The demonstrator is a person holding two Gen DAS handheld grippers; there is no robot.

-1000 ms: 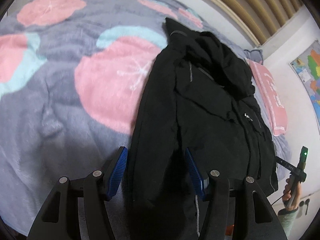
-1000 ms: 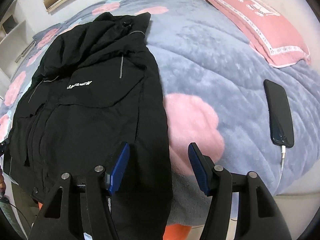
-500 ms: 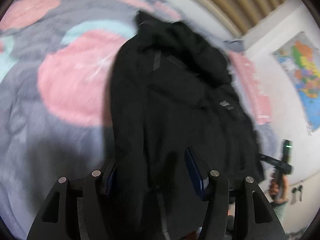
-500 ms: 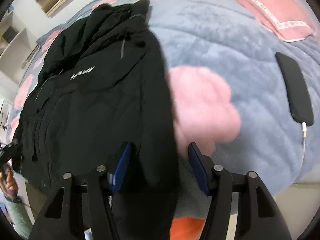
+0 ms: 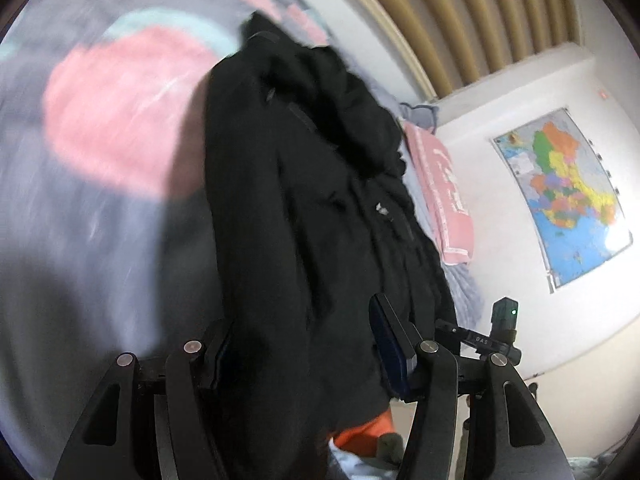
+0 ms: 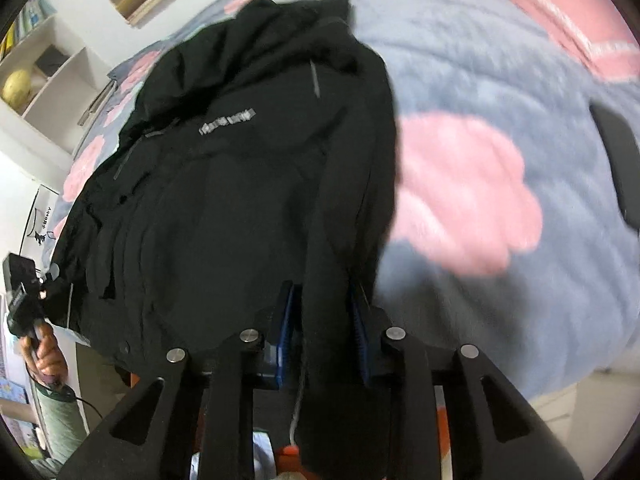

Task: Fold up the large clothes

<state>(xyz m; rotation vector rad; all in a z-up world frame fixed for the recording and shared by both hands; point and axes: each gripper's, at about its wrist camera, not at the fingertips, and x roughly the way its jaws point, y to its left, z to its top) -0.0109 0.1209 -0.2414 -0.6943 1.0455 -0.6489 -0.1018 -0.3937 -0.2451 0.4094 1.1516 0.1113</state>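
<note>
A large black hooded jacket [image 5: 304,200] lies lengthwise on the bed, hood at the far end, hem at the near edge; it also shows in the right wrist view [image 6: 240,184]. My left gripper [image 5: 304,344] is open, its jaws wide on either side of the jacket's left sleeve and hem. My right gripper [image 6: 324,328] has its jaws narrowed around the jacket's right sleeve edge, the blue pads [image 6: 286,320] pressing the cloth.
The bed has a grey blanket [image 6: 500,80] with pink blotches. A pink pillow [image 5: 448,196] lies at the head end. A black phone [image 6: 618,160] rests on the blanket at right. A map [image 5: 560,200] hangs on the wall. Shelves [image 6: 44,80] stand at left.
Both grippers have moved in over the jacket's near hem. The right jaws have closed from wide open onto the right sleeve edge. The left jaws stay wide.
</note>
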